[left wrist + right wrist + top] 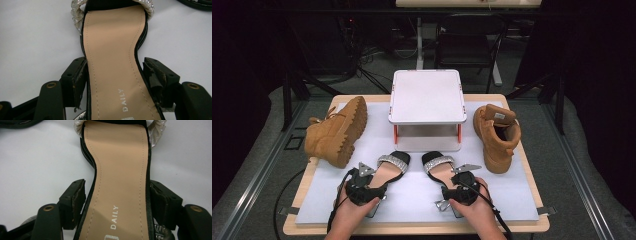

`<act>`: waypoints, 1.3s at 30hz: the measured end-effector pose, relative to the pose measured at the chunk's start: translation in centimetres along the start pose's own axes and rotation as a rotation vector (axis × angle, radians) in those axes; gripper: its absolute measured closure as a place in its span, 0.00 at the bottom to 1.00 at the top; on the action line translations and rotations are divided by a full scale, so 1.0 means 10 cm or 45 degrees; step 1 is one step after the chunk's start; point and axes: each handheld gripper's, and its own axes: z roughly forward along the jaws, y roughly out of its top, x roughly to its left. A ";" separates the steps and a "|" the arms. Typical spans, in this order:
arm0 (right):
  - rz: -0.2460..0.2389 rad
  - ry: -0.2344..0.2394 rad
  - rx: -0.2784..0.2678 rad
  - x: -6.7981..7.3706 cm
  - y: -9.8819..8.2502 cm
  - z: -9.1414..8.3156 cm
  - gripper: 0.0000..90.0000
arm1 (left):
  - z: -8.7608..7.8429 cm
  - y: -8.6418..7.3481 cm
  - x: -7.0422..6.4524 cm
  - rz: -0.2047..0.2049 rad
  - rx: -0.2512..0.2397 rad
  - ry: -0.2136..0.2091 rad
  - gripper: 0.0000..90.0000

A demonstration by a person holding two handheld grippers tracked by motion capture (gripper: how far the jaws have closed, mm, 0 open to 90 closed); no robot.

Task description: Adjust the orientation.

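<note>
Two black sandals with tan insoles and glittery silver toe straps lie side by side on the white mat [412, 202], toes pointing away from me. My left gripper [378, 181] straddles the narrow waist of the left sandal [393, 167]. In the left gripper view its pads [80, 78] lie against both edges of that sandal [113, 50]. My right gripper [446, 181] straddles the right sandal [437, 167] the same way. In the right gripper view its pads [160, 200] lie against the sides of the insole [120, 170] marked DAILY.
A tan boot [336, 132] lies on its side at the left of the mat. Its mate [496, 135] stands upright at the right. A white raised stand [426, 95] with red legs sits at the back centre, open underneath.
</note>
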 end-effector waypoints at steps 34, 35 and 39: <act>0.094 0.024 -0.031 -0.05 -0.06 -0.10 0.45 | -0.04 -0.03 0.00 -0.107 -0.028 -0.003 0.47; 0.092 0.026 -0.029 -0.05 -0.06 -0.10 0.45 | -0.04 -0.03 0.00 -0.111 -0.032 -0.002 0.47; 0.100 0.028 -0.027 -0.06 -0.07 -0.10 0.45 | -0.05 -0.02 0.00 -0.108 -0.027 -0.001 0.47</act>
